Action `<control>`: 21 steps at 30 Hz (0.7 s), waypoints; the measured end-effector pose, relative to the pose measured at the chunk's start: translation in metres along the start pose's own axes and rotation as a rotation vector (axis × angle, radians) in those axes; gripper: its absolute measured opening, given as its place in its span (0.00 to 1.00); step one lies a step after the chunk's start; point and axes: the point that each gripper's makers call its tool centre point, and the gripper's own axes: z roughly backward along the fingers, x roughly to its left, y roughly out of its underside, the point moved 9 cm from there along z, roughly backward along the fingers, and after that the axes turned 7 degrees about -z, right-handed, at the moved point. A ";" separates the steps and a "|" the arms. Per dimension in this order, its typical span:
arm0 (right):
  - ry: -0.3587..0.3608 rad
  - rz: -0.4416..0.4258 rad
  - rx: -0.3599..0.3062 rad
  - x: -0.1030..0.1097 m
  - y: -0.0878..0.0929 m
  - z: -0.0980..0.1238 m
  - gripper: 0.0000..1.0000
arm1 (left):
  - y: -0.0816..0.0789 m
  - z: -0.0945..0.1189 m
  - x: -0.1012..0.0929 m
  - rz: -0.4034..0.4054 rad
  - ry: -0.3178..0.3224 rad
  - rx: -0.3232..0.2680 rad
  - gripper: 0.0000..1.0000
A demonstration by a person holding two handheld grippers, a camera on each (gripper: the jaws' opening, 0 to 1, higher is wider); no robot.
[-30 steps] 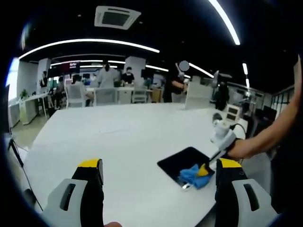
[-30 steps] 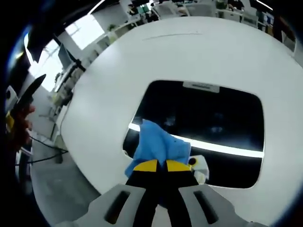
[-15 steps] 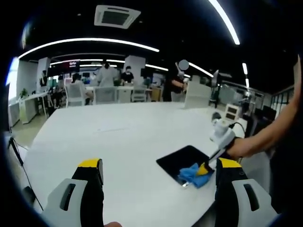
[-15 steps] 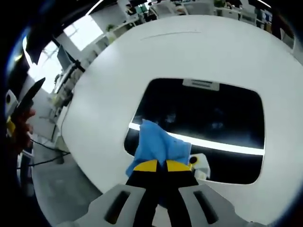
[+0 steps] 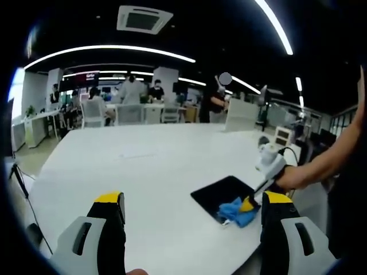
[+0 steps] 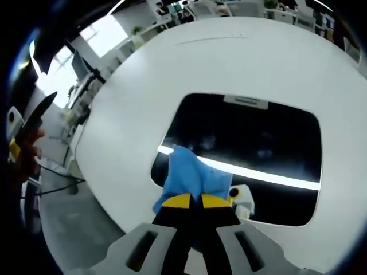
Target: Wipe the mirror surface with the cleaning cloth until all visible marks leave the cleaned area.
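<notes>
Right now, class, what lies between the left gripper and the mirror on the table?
In the left gripper view, bare white table lies between the open left gripper and the mirror. The blue cloth sits at the mirror's near corner.

No writing can be read anywhere: the small label point(image 6: 245, 102) at the mirror's point(image 6: 269, 143) far edge and the reddish sign point(image 5: 90, 75) on the far wall are both too blurred to make out.
</notes>
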 end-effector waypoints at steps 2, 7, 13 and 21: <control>0.001 0.004 0.002 -0.002 0.000 0.001 0.00 | -0.001 -0.001 0.001 -0.002 -0.004 -0.004 0.99; 0.008 0.005 0.006 -0.010 -0.002 0.004 0.00 | -0.003 -0.004 -0.001 -0.003 -0.006 -0.009 0.99; 0.009 -0.007 0.008 -0.017 -0.001 0.007 0.00 | -0.002 -0.005 -0.002 -0.001 -0.007 -0.007 0.99; 0.010 -0.014 0.009 -0.021 -0.002 0.009 0.00 | -0.001 -0.003 0.001 -0.001 -0.009 -0.002 0.99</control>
